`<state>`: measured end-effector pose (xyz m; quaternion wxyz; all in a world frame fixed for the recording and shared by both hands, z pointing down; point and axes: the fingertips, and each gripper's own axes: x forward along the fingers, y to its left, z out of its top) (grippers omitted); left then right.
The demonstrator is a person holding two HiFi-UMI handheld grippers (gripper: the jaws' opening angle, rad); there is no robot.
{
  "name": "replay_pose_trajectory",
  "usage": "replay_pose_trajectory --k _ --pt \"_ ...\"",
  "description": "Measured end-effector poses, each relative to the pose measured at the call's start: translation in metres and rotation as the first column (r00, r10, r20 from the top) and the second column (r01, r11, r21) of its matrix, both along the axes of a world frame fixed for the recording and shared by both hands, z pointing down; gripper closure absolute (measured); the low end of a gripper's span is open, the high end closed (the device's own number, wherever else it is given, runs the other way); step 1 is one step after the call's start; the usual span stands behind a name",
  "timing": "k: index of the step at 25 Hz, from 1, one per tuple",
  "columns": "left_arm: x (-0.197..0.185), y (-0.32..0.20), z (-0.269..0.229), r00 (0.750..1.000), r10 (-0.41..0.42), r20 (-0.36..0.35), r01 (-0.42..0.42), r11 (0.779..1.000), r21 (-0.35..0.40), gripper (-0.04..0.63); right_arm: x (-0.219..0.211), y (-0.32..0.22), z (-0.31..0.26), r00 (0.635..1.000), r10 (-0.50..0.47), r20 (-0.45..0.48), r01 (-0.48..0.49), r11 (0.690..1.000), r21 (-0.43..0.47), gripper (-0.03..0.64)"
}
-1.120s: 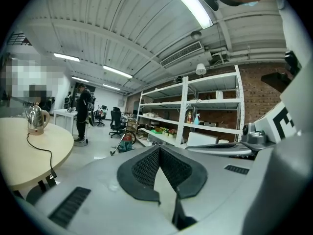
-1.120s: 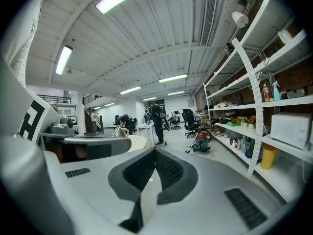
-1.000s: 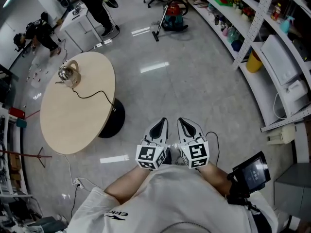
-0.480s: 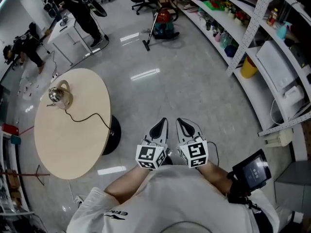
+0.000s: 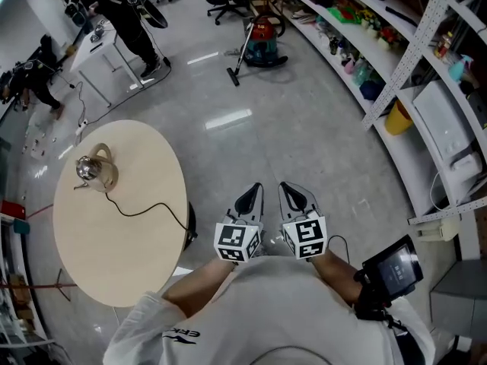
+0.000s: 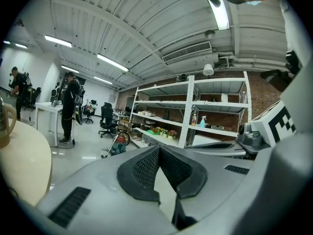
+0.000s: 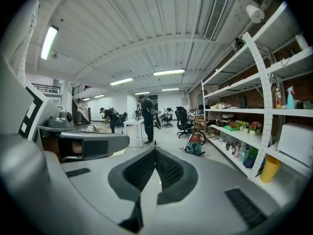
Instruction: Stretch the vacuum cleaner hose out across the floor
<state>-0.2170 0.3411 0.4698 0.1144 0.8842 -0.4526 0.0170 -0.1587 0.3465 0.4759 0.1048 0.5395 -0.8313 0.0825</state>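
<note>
Red-topped vacuum (image 5: pixel 263 39) is seen far ahead on the floor (image 5: pixel 297 128) beside the shelves (image 5: pixel 396 74), nearer than a second ago. Left gripper (image 5: pixel 253 191) and right gripper (image 5: pixel 289 191) are held with jaws together, empty. Wide floor is left between table (image 5: pixel 114 226) edge and shelves.

The person's white shirt (image 5: pixel 266 310) bears small dark lettering (image 5: pixel 183 335) that seems to read "ERK".

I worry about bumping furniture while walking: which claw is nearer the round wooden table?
Left. The left claw is just to the right of the round table, not touching it. The right claw sits beyond the left one, farther from the table.
</note>
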Motion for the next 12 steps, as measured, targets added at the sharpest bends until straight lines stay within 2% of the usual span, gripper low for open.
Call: replay_pose_trajectory --k 6,12 --pt "-0.036 -0.039 0.014 0.999 -0.043 0.032 0.043 0.999 -0.019 0.593 -0.027 -0.039 0.008 1.0 -0.009 -0.019 0.008 1.0 -0.018 0.615" --pt "-0.042 -0.08 0.021 0.997 -0.071 0.023 0.072 0.997 -0.04 0.594 -0.027 -0.087 0.014 0.999 -0.025 -0.039 0.024 0.999 -0.029 0.615"
